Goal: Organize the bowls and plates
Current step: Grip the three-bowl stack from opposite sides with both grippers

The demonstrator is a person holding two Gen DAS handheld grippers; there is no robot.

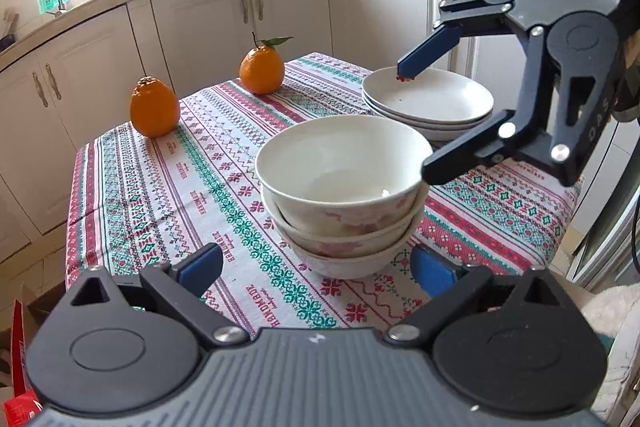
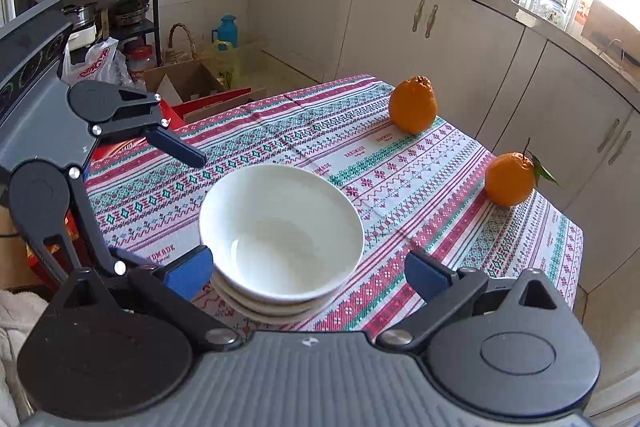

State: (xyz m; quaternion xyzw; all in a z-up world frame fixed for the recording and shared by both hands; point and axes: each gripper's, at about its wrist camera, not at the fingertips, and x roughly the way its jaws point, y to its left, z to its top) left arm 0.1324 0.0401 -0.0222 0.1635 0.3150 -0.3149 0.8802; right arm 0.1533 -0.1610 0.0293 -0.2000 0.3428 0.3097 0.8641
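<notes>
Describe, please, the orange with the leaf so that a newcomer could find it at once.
On the patterned tablecloth, two oranges sit along the edge nearest the white cabinets. The orange with the leaf is the one closer to the stack of plates; its green leaf on a stalk distinguishes it from the bare orange.

Two wrist views, close, angled down, both sharing the tablecloth (image 1: 168, 187), oranges (image 2: 414, 105).

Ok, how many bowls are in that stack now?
3, nested in one bowl stack on the tablecloth, beside the stacked plates. A further one hidden inside cannot be ruled out.
</notes>
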